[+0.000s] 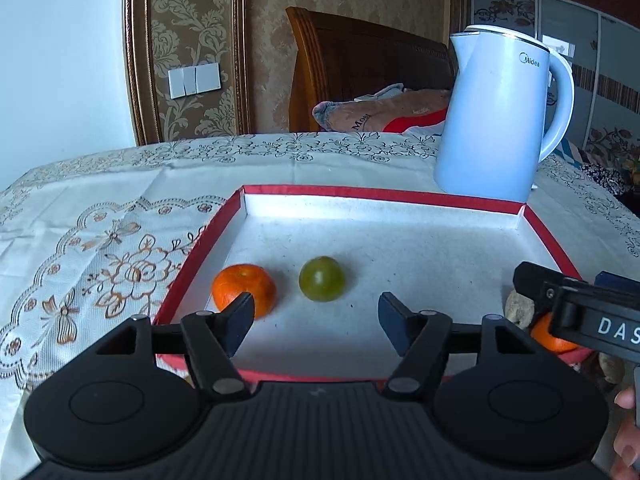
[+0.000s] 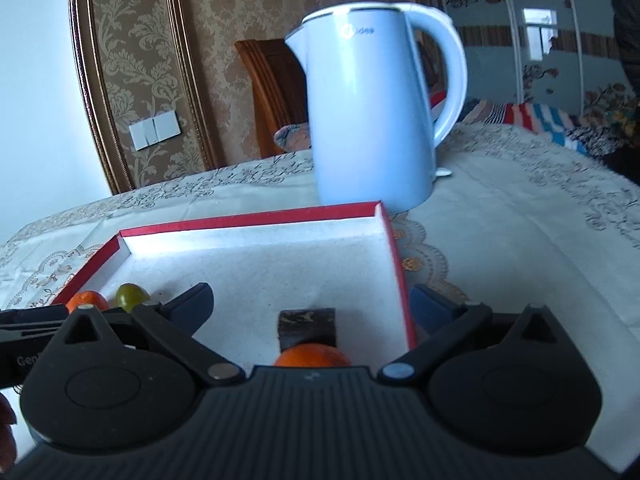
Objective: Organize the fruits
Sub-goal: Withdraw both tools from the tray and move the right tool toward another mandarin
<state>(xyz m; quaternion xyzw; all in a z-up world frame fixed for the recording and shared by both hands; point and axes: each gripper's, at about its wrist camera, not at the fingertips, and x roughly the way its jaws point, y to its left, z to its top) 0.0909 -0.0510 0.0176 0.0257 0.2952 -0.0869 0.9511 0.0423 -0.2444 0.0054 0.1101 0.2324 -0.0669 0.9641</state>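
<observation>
A table under a cream tablecloth [image 1: 100, 200] with brown floral embroidery stands in a bedroom with damask wallpaper, a wooden headboard [image 1: 360, 60] behind it. The left gripper [image 1: 316, 320] hovers low over the near edge of a shallow tray [image 1: 192, 264] with a red rim and white lining — its jaws are spread wide and hold nothing. Just past its left fingertip, inside the tray near the left wall, lies an orange tangerine [image 1: 244, 290]; a green tangerine [image 1: 322, 279] sits just to the right of it, the two near each other but apart. The right gripper [image 2: 312, 304] is over the tray's near right corner, its jaws likewise spread apart and empty — in the left wrist view its black body crosses in front of a second orange tangerine [image 1: 550, 338]. From the right wrist camera that second orange fruit [image 2: 312, 358] shows low between the fingers, against the gripper's body, with a small dark patterned block [image 2: 307, 328] just beyond it on the white lining. Whether the fruit touches the block cannot be told. Behind the tray's far rim, a pale blue Midea kettle [image 1: 496, 116] stands upright on the cloth, handle to the right
</observation>
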